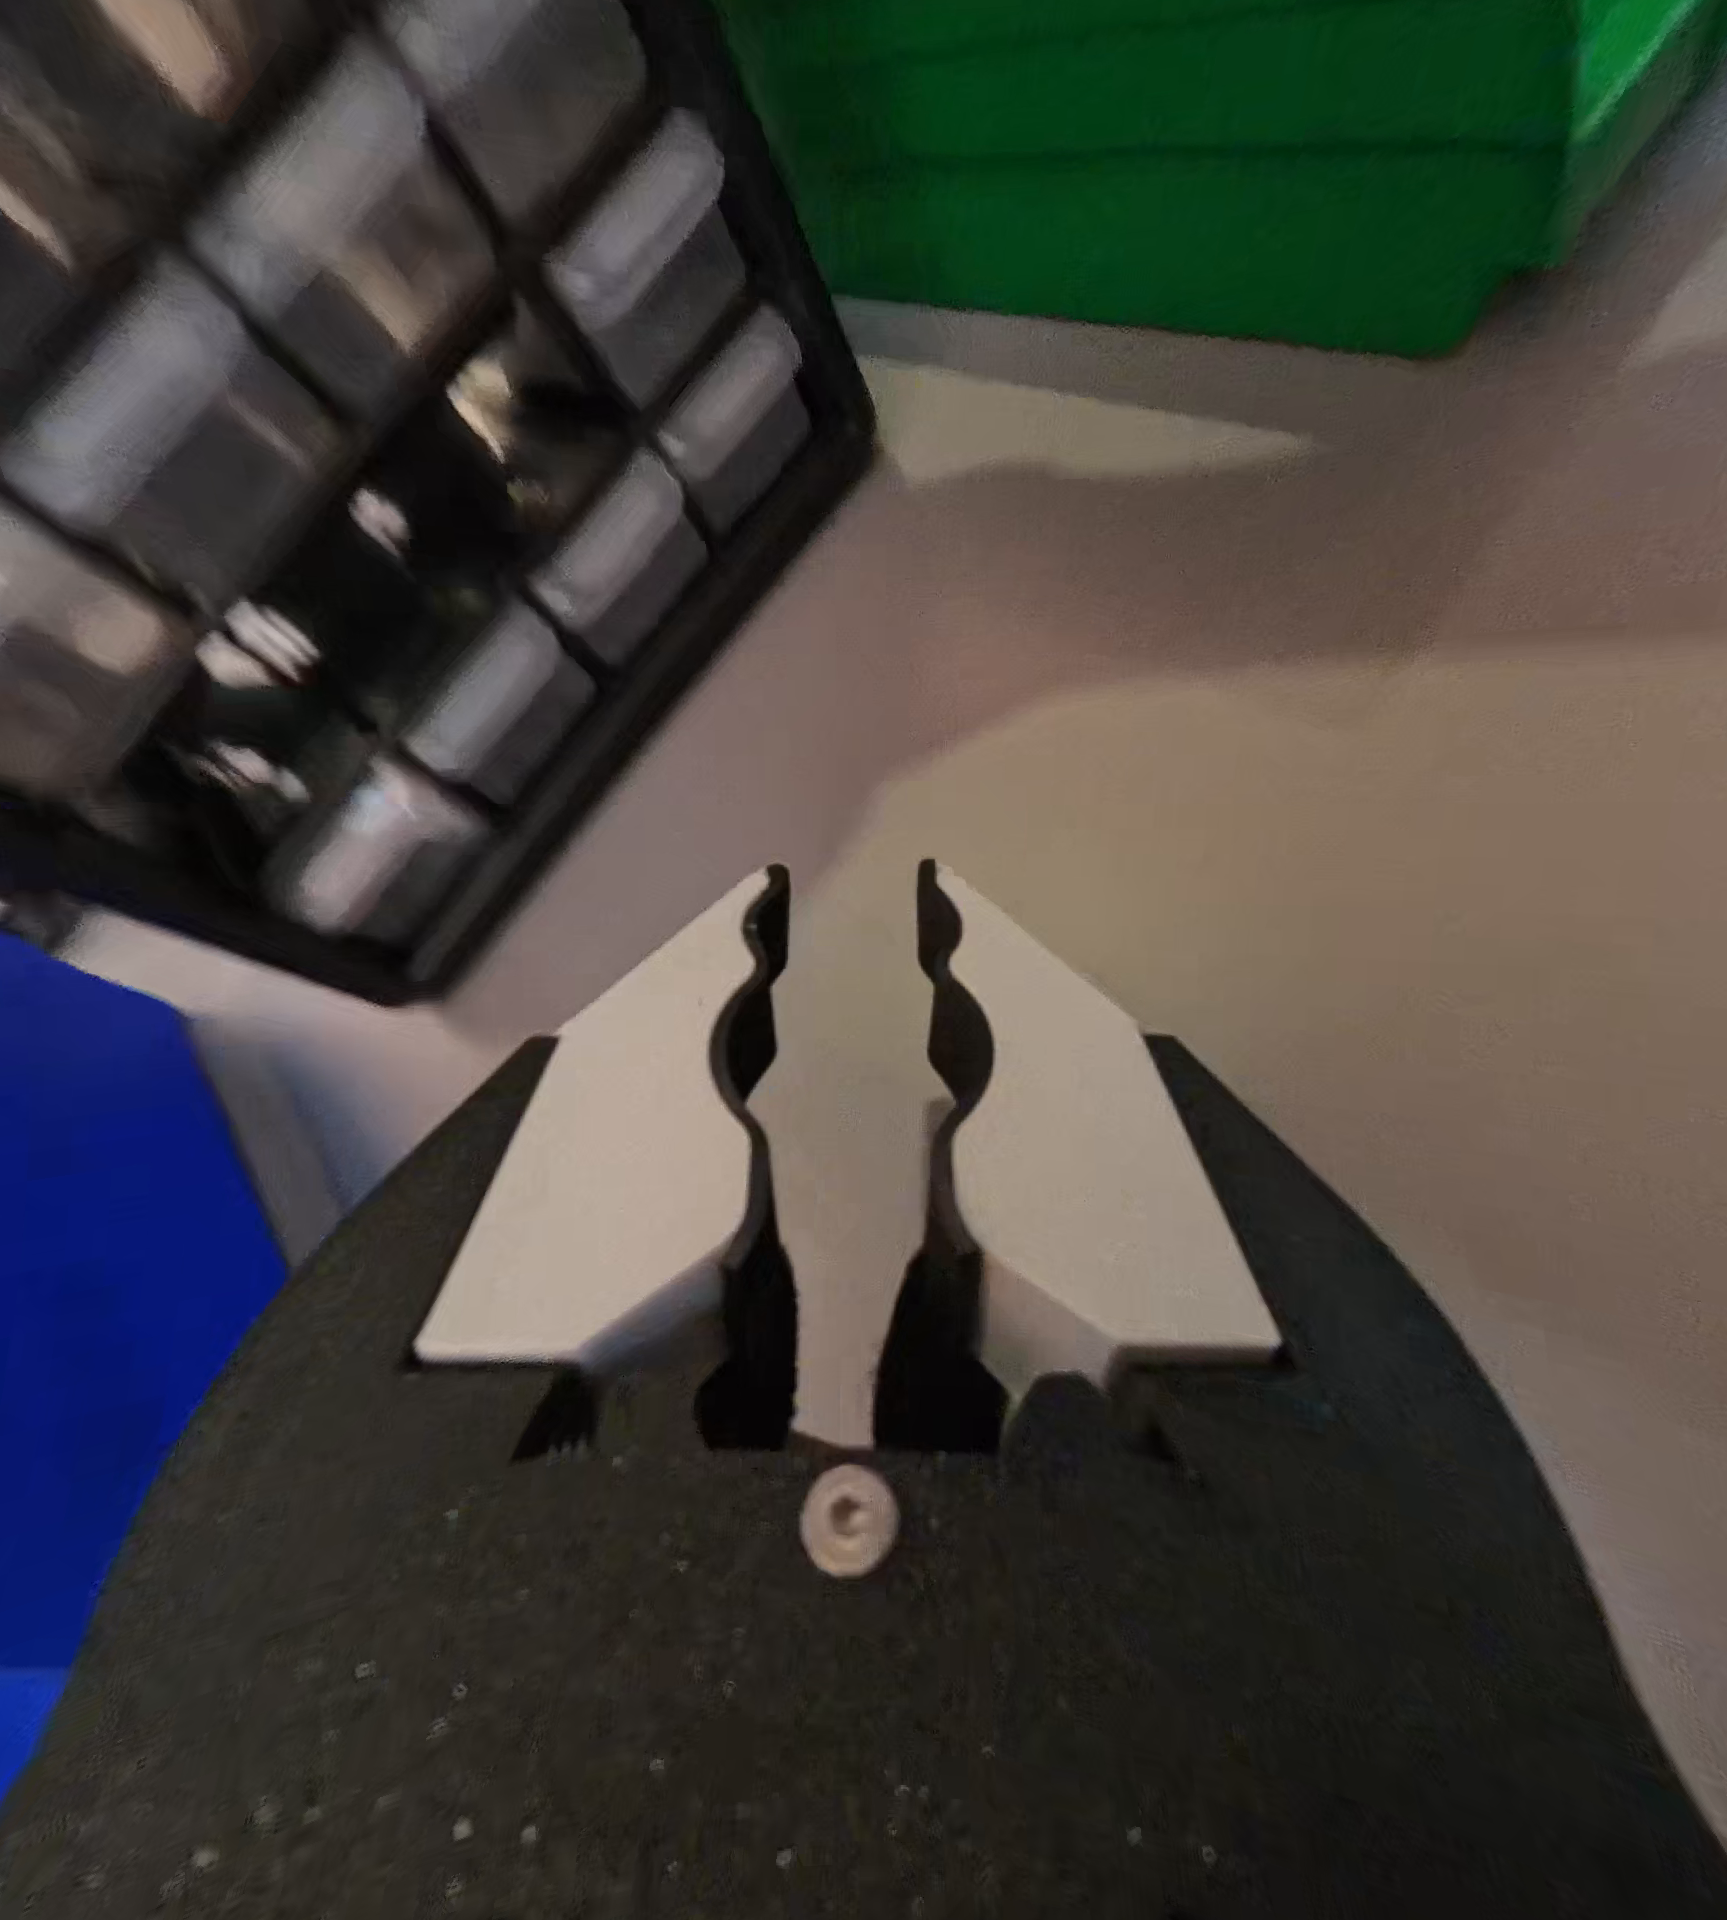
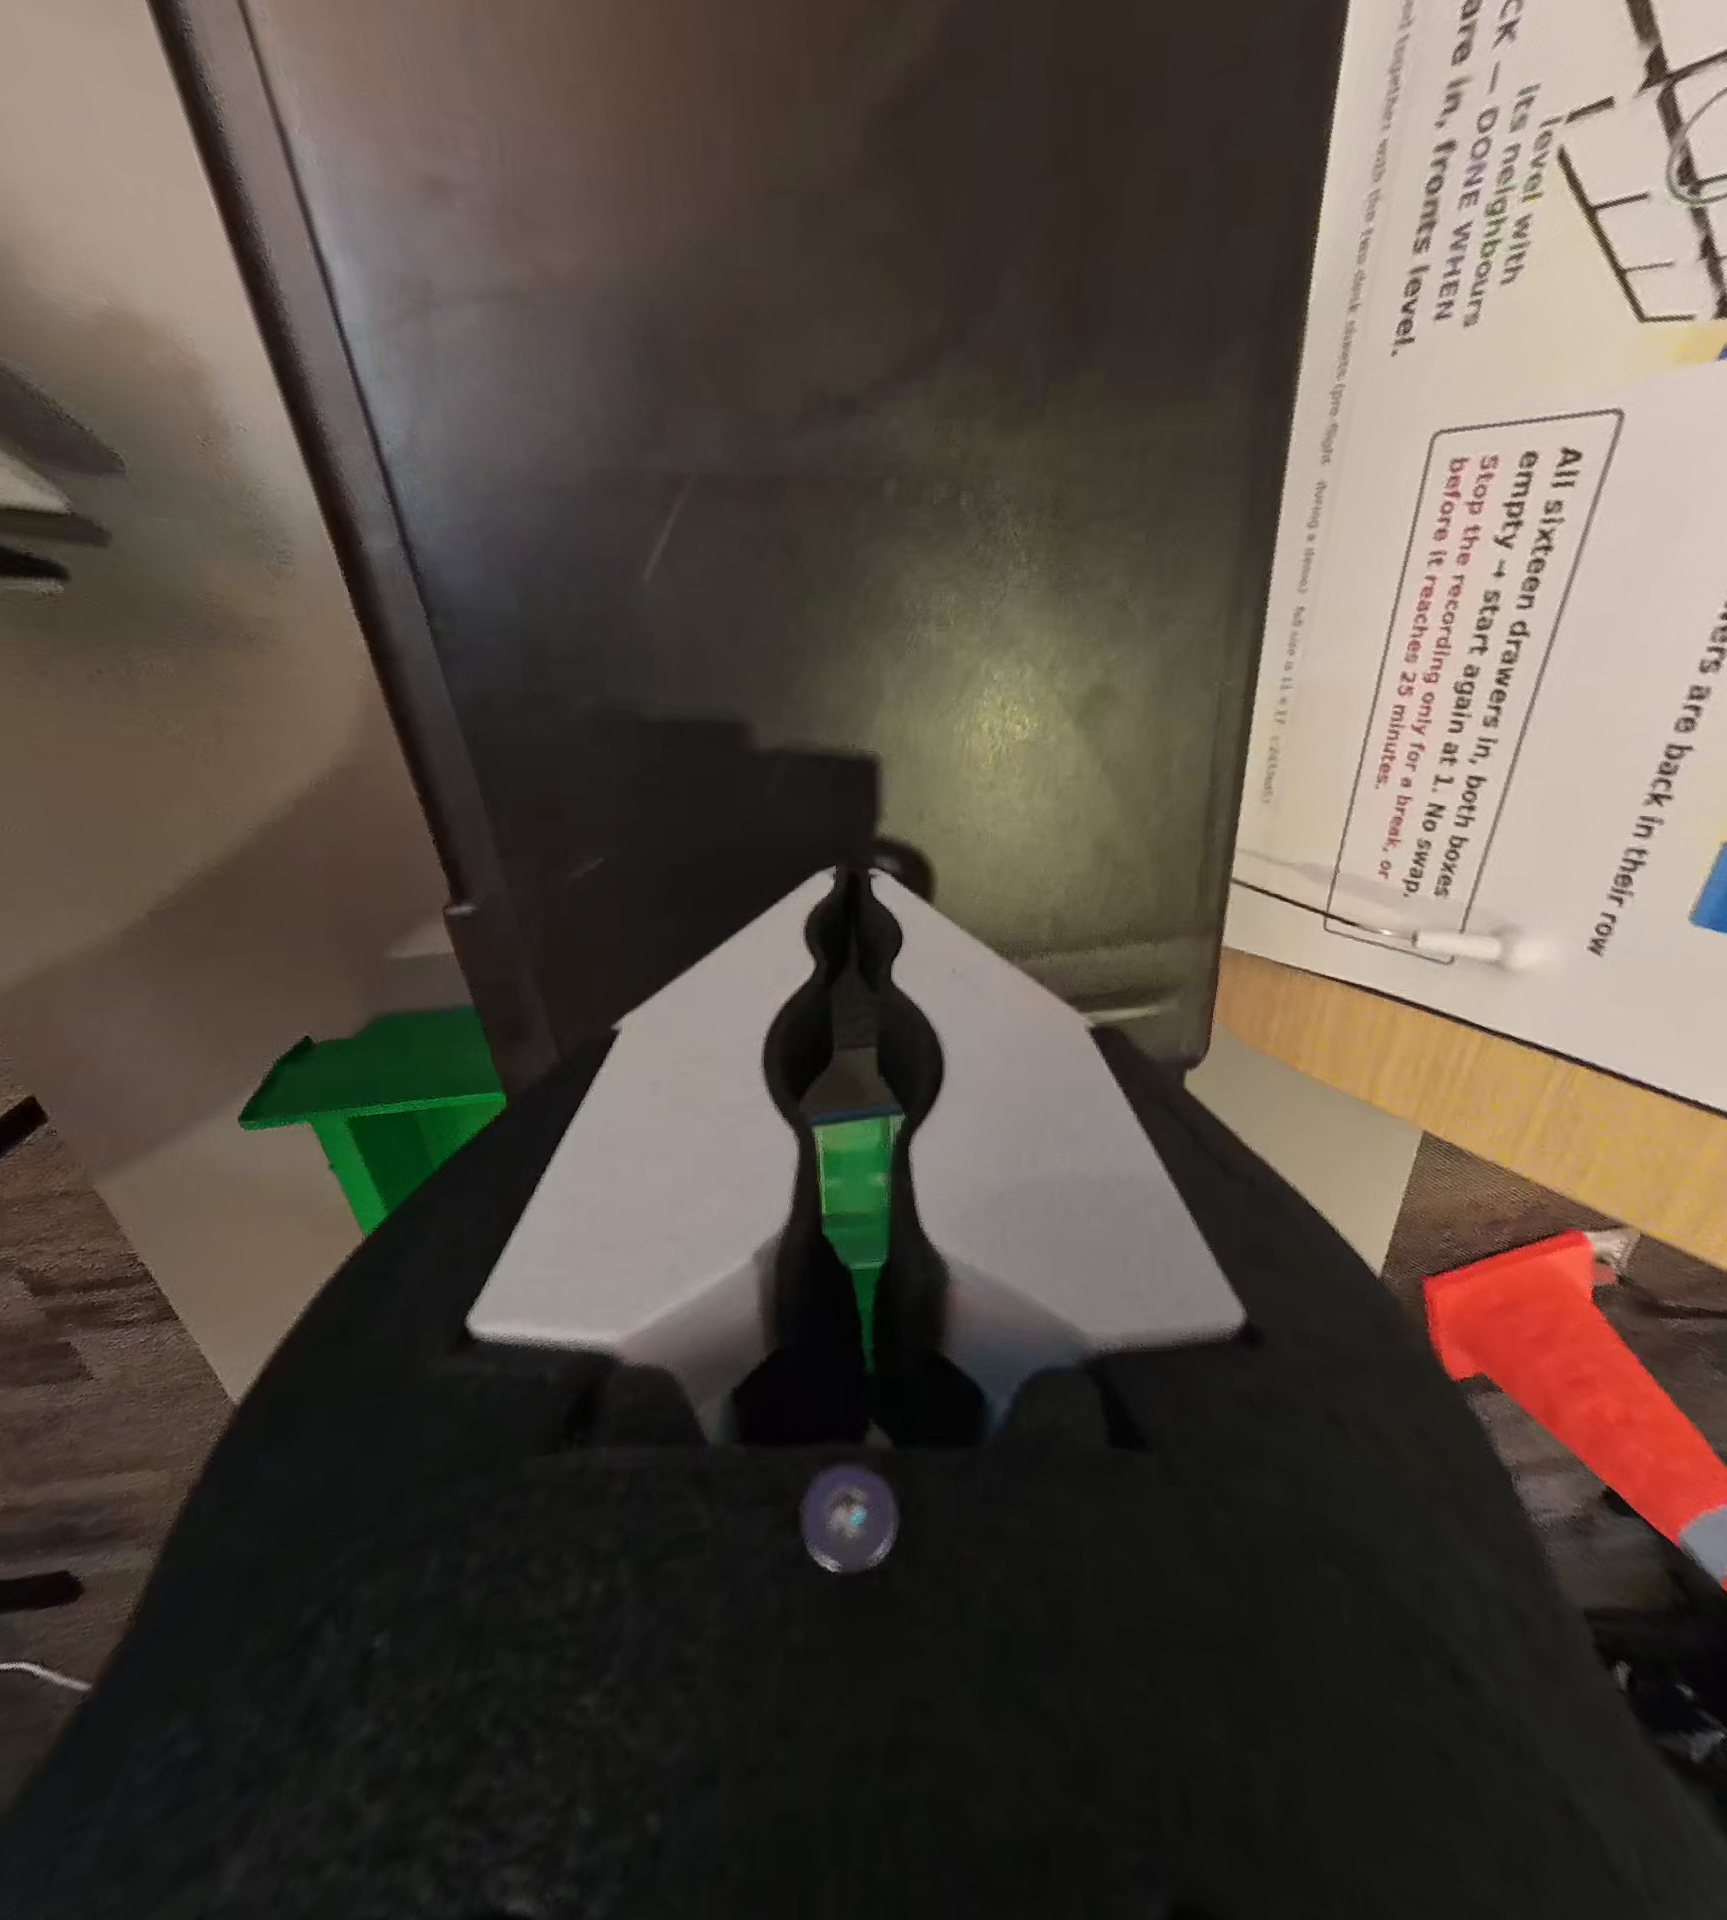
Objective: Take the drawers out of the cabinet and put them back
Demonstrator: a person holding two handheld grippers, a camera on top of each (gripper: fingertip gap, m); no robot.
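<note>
With the right gripper (image 2: 854, 883) pressed together on a thin dark edge, maybe a drawer, and the left gripper (image 1: 854, 883) spread and empty, the cabinet (image 1: 339, 447) at 10 o'clock shows dark slots (image 1: 485, 436), so line up squarely before pushing

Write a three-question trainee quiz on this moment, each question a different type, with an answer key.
1. True or false: the left gripper holds a drawer.
2. Multiple choice: in the left wrist view, the cabinet has empty slots in (a) no column, (b) one column beside the rightmost, (c) every column.
3. Fill in: beyond the cabinet on the table stands a ___ bin; the blue bin is near the camera.

Key: 1 false, its fingers are apart with nothing between them; 2 b; 3 green.
</note>
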